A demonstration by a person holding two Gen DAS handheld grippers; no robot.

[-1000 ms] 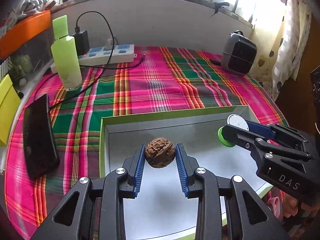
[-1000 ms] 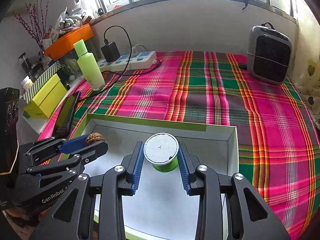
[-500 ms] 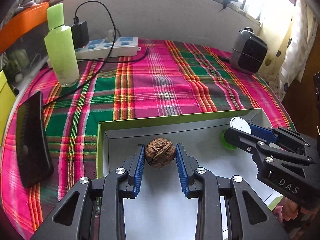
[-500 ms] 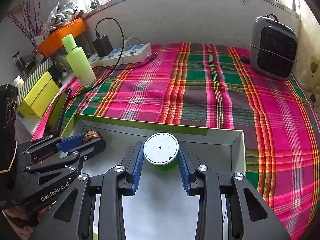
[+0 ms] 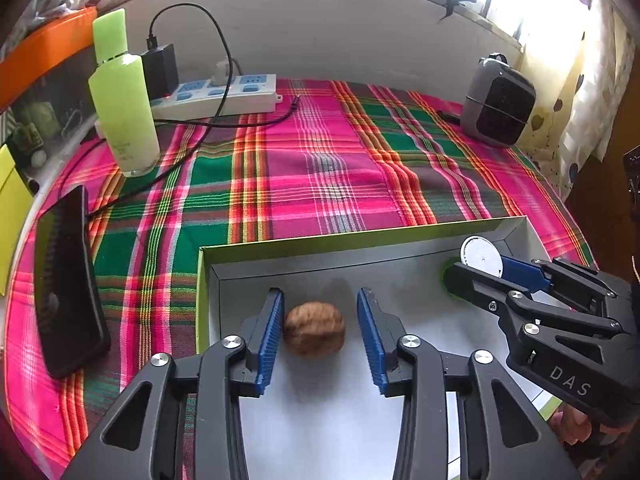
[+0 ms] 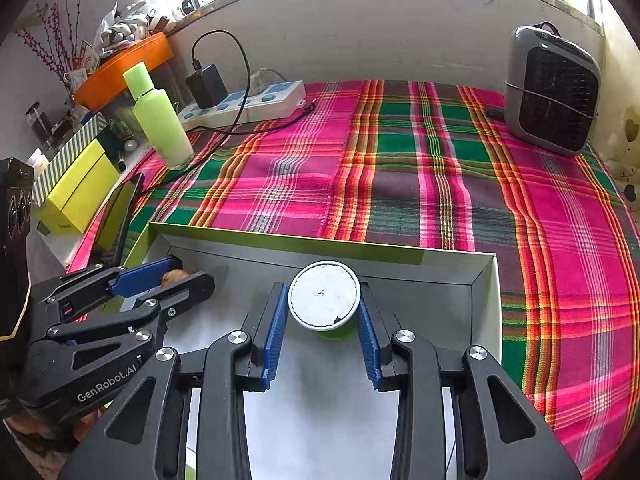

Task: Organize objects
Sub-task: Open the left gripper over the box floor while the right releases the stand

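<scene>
Left gripper [image 5: 318, 330]: black frame, ribbed blue pads; jaws have just been opening; the walnut [image 5: 314, 328] lies on the tray floor between them, touching the left pad, clear of the right.
Right gripper [image 6: 323, 326]: same build, pads pinching the green cup [image 6: 324, 295] with its flat white round lid.
Walnut: brown, wrinkled, rounded.
Tray [image 5: 360, 239]: shallow, rectangular, smooth grey-white floor, lime-green rim; walnut near left, cup far right.
Surface: woven plaid cloth [image 5: 320, 168], pink, green and orange.
Room: pale green bottle [image 5: 122, 96] and white power strip [image 5: 216, 94] far left; grey heater [image 5: 498, 106] far right, below the window.
</scene>
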